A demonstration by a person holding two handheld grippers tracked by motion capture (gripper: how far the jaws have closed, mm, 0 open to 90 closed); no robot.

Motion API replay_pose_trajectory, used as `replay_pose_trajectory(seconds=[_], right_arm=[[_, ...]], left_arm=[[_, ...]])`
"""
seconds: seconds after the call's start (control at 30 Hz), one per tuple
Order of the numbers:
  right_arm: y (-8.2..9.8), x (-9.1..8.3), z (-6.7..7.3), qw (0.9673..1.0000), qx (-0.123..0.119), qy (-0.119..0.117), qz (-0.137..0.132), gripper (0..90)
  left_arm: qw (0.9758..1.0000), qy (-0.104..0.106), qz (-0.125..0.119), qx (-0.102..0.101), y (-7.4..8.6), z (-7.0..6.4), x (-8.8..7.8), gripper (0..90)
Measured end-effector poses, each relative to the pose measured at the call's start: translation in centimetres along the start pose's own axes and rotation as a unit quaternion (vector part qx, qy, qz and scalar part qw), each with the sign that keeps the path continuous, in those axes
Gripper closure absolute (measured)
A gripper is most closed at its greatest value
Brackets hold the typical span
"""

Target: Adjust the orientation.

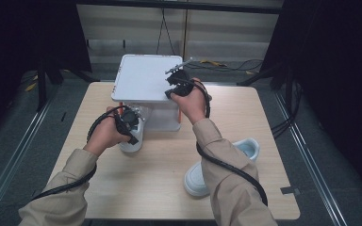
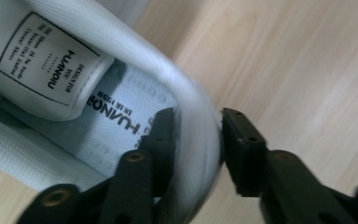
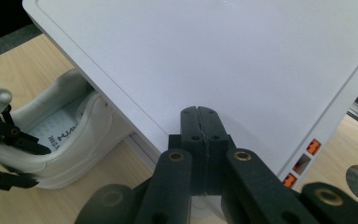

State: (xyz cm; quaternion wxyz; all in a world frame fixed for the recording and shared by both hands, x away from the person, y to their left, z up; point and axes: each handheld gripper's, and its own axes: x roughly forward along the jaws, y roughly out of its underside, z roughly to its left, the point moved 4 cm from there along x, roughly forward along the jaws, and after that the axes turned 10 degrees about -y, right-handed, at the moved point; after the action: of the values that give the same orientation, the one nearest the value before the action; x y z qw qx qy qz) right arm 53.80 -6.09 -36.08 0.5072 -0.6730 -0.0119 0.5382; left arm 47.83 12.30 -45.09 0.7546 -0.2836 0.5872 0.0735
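A white sneaker rests on the wooden table with its toe under the front left of a white box. My left gripper is shut on its heel. In the left gripper view one jaw sits inside the sneaker on the printed insole and the other outside, with the left gripper pinching the heel wall. My right gripper hovers over the box top's right front part. In its own view the right gripper is shut with nothing in it, above the box lid. The sneaker lies partly under that lid.
A second white sneaker lies on the table at the front right, partly behind the right forearm. The box has orange clips along its edge. Cables and dark stands lie on the floor beyond the table.
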Motion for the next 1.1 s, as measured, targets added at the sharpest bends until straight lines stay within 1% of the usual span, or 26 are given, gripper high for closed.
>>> replay_pose_trajectory(seconds=[0.07,0.1,0.17,0.2,0.27,0.33,0.37,0.4,0.43,0.47,0.53,0.57,0.63,0.67,0.73,0.77,0.8,0.83,0.87,0.9,0.93,0.97,1.0,1.03,1.07,1.1], right_arm=[[0.0,0.0,0.0,0.9999,0.009,-0.002,-0.004,90.0],[0.1,0.0,0.0,0.9999,0.011,-0.003,-0.006,90.0],[0.1,0.0,0.0,0.9999,0.009,0.0,-0.005,90.0],[0.1,0.1,0.0,1.0,0.004,0.0,-0.005,90.0],[0.1,0.1,0.0,1.0,0.006,-0.002,-0.006,90.0],[0.1,0.0,0.0,0.9999,0.009,-0.001,-0.005,90.0],[0.1,0.1,0.1,1.0,0.006,0.0,-0.006,90.0],[0.1,0.1,0.1,1.0,0.005,0.003,-0.006,90.0],[0.1,0.1,0.1,1.0,0.001,0.004,-0.005,90.0],[0.1,0.1,0.2,1.0,0.002,0.004,-0.005,90.0],[0.2,0.1,0.1,0.9999,0.002,0.002,-0.012,90.0],[0.3,0.1,0.1,0.9999,0.001,0.002,-0.013,90.0],[0.4,0.0,0.1,0.9998,0.001,-0.001,-0.018,90.0],[0.5,0.0,0.0,0.9998,0.004,-0.002,-0.02,90.0],[0.5,0.0,0.0,0.9997,0.011,-0.005,-0.022,90.0],[0.6,0.0,-0.1,0.9995,0.014,-0.008,-0.026,90.0],[0.6,0.0,-0.1,0.9994,0.017,-0.009,-0.03,90.0],[0.6,0.0,-0.1,0.9993,0.018,-0.01,-0.031,90.0],[0.7,0.0,-0.1,0.9993,0.018,-0.012,-0.031,90.0],[0.7,-0.1,-0.1,0.9992,0.019,-0.012,-0.032,90.0],[0.7,-0.1,-0.1,0.9993,0.019,-0.011,-0.031,90.0],[0.7,-0.1,-0.1,0.9993,0.02,-0.01,-0.032,90.0],[0.7,-0.1,-0.1,0.9992,0.021,-0.01,-0.032,90.0],[0.7,-0.1,-0.1,0.9992,0.022,-0.01,-0.033,90.0],[0.7,-0.1,-0.1,0.9992,0.02,-0.009,-0.032,90.0],[0.7,-0.1,-0.1,0.9993,0.02,-0.009,-0.031,90.0]], left_arm=[[0.9998,-0.004,-0.013,-0.018,-0.3,0.2,0.3,71.5],[0.9997,-0.001,-0.017,-0.018,-0.5,0.2,0.3,72.3],[0.9994,-0.008,-0.019,-0.027,-1.0,0.1,0.5,72.8],[0.9993,-0.01,-0.026,-0.024,-1.2,0.1,0.6,72.7],[0.9993,-0.012,-0.022,-0.029,-1.7,0.3,0.8,72.7],[0.9991,-0.025,-0.023,-0.026,-2.0,0.6,1.0,71.6],[0.9991,-0.026,-0.022,-0.027,-2.0,0.7,1.0,71.0],[0.999,-0.032,-0.022,-0.021,-2.0,0.6,0.9,70.3],[0.9986,-0.042,-0.022,-0.023,-2.0,0.5,0.8,68.8],[0.998,-0.052,-0.021,-0.03,-2.0,0.3,0.7,66.9],[0.9974,-0.051,-0.034,-0.038,-2.0,0.3,0.0,58.3],[0.9967,-0.061,-0.04,-0.034,-2.0,0.3,-0.6,56.1],[0.9956,-0.068,-0.056,-0.033,-2.2,0.2,-2.3,54.4],[0.9946,-0.069,-0.066,-0.04,-2.2,0.0,-2.8,54.2],[0.9943,-0.059,-0.08,-0.04,-2.3,-0.8,-4.1,53.1],[0.9942,-0.06,-0.082,-0.036,-2.2,-1.2,-4.5,53.5],[0.9954,-0.058,-0.072,-0.026,-2.0,-1.7,-4.8,55.6],[0.9972,-0.044,-0.058,-0.016,-1.7,-2.2,-4.9,63.3],[0.9983,-0.033,-0.046,-0.009,-1.3,-2.7,-4.6,66.8],[0.9985,-0.033,-0.042,-0.007,-1.0,-3.1,-4.1,68.8],[0.9992,-0.03,-0.027,-0.003,-0.6,-3.3,-3.5,75.6],[0.9995,-0.024,-0.019,-0.004,-0.2,-3.4,-2.7,78.6],[0.9994,-0.027,-0.017,-0.012,0.2,-3.4,-2.0,82.0],[0.9994,-0.022,-0.003,-0.025,0.6,-3.4,-1.1,87.7],[0.9993,-0.024,-0.004,-0.028,0.8,-3.4,-0.7,89.0],[0.9988,-0.033,-0.005,-0.035,0.9,-3.3,-0.2,90.0]])
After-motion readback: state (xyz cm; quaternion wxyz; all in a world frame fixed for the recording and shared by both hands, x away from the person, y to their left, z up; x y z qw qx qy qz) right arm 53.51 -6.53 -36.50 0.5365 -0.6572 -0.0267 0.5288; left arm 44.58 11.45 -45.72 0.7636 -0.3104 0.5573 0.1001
